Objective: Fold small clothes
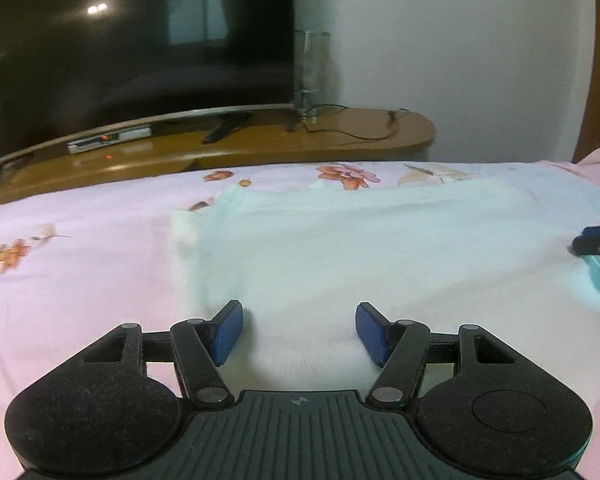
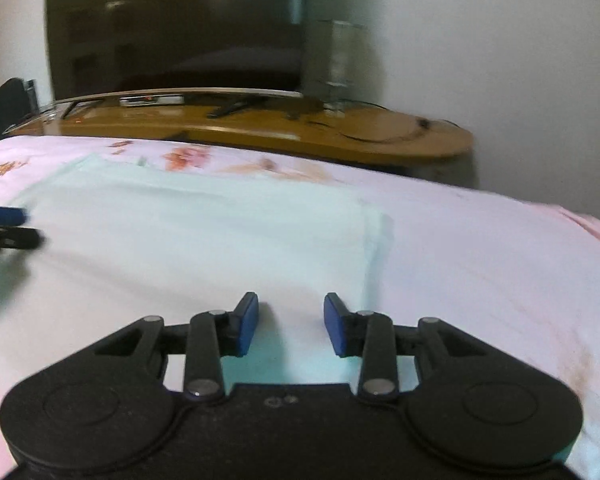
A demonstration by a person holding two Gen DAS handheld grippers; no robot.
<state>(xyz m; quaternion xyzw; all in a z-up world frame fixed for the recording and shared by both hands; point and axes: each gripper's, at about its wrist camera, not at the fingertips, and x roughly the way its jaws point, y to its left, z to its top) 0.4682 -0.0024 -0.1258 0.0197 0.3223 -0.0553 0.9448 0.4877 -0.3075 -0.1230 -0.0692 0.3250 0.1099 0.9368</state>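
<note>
A pale mint-white garment [image 1: 360,248] lies flat on the pink flowered bedsheet [image 1: 60,280]. My left gripper [image 1: 298,332] is open, its blue pads [image 1: 228,332] low over the garment's near left part. The garment also shows in the right wrist view [image 2: 204,232]. My right gripper [image 2: 291,322] is open over the garment's near right part, close to its right edge. The right gripper's tip shows at the right edge of the left wrist view [image 1: 598,240]. The left gripper's tip shows at the left edge of the right wrist view [image 2: 8,228].
A wooden TV bench [image 1: 260,144] runs behind the bed, with a large dark TV [image 1: 132,40], a set-top box [image 1: 108,140], a clear glass [image 1: 310,68] and a cable [image 1: 352,132]. A white wall is behind. A dark chair [image 2: 12,104] stands at far left.
</note>
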